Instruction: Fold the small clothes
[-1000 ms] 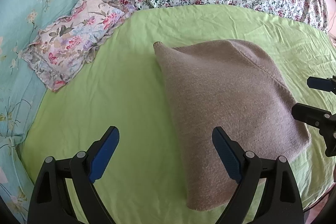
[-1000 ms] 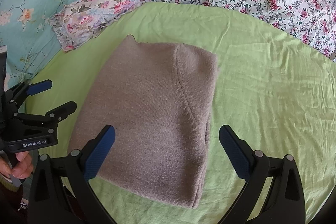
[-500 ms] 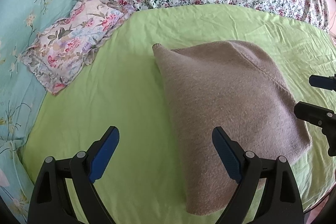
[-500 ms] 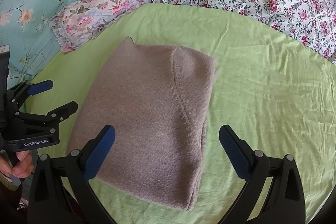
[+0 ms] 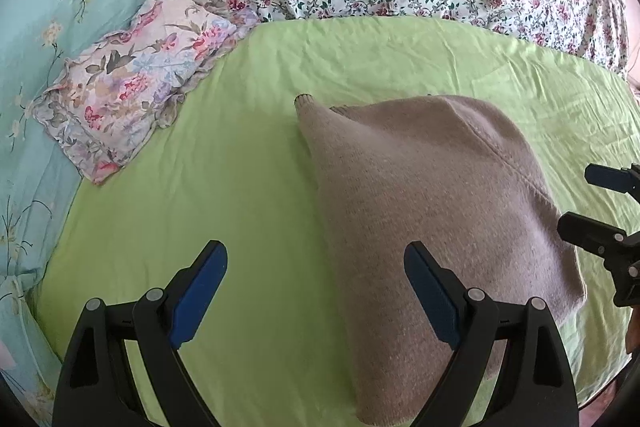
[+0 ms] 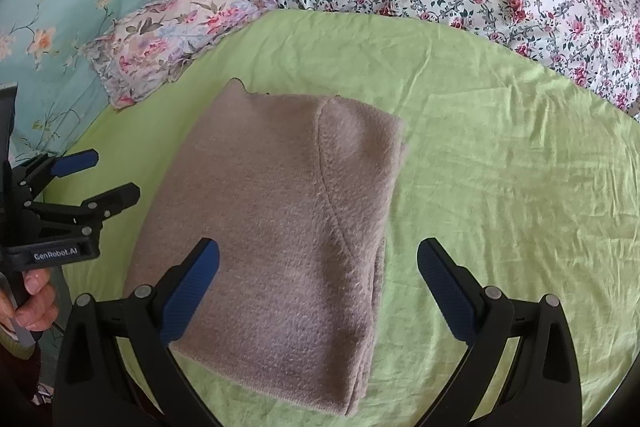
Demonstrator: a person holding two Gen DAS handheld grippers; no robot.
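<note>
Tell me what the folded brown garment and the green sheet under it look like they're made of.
Folded brown garment: seemingly a knit, perhaps wool or a blend; matte, with fuzzy nap and a visible stitch texture. Green sheet: seemingly thin woven cotton or similar; smooth, matte, with fine sharp creases.

right tongs (image 5: 600, 203) cut off at frame edge; sweater's (image 6: 276, 227) underside folds hidden
</note>
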